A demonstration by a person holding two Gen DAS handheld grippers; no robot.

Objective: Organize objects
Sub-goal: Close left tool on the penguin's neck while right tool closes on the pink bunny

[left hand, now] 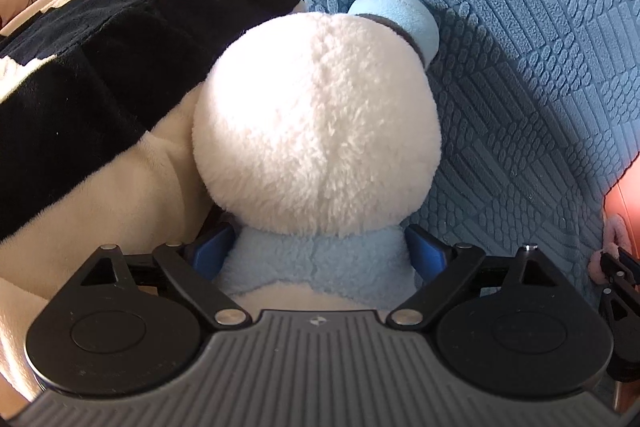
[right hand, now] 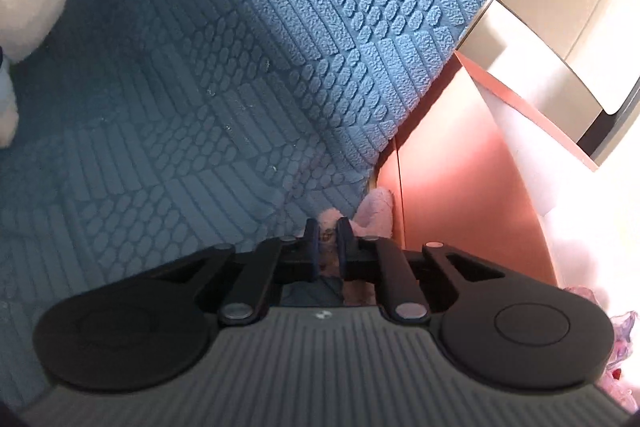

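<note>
Ribbed gripper straddles fluffy round plush

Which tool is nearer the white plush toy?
Left. The left tool straddles the white plush toy with its jaws wide at the light-blue body. The right tool is off to the side, shut on a pink fuzzy item.

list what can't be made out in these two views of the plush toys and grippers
- White and light-blue plush toy: face turned away in the left wrist view; cut off by the edge in the right.
- Small pink fluffy toy: mostly hidden behind the right hand-held gripper.
- Left hand-held gripper: fingertips buried in plush.
</note>
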